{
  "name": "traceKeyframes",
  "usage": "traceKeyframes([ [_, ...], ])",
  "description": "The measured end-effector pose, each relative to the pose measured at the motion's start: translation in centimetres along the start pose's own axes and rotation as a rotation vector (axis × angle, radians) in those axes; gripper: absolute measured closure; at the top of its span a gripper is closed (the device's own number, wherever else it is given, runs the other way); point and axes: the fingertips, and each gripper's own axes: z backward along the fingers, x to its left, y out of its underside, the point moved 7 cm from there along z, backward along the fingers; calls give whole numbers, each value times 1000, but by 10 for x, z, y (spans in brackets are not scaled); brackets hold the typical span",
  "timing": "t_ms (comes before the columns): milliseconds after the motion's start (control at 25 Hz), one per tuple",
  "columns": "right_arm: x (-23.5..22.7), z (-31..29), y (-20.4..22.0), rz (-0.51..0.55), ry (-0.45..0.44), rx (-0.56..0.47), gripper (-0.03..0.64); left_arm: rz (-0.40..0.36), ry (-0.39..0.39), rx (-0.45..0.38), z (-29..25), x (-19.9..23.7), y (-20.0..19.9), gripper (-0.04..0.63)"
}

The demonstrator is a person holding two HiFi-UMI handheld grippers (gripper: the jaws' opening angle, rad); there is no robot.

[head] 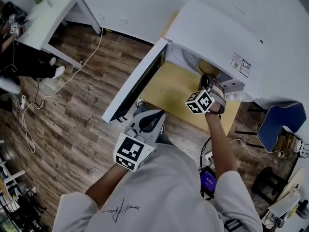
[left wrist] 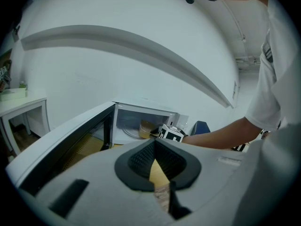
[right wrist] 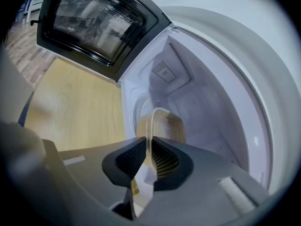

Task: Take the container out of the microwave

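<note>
R gripper point(right wrist: 149, 141) jaws narrow, pinched on near rim of clear container point(right wrist: 164, 126), which is inside microwave point(right wrist: 211, 84) cavity; door point(right wrist: 94, 22) swung open at left. L gripper point(left wrist: 155, 144) jaws together, empty, by door's near end, wood table point(head: 174, 88) beyond

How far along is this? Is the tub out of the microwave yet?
Done: the microwave door stands open. In hand: the right gripper pinches the rim of the container, which is not yet out of the cavity. Left: drawing it out.
</note>
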Motion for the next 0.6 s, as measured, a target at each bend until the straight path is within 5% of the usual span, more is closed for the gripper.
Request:
traceKeyframes([
  [600, 13, 35, 14, 7, -35, -42, 563, 5, 24, -7, -3, -14, 6, 592],
])
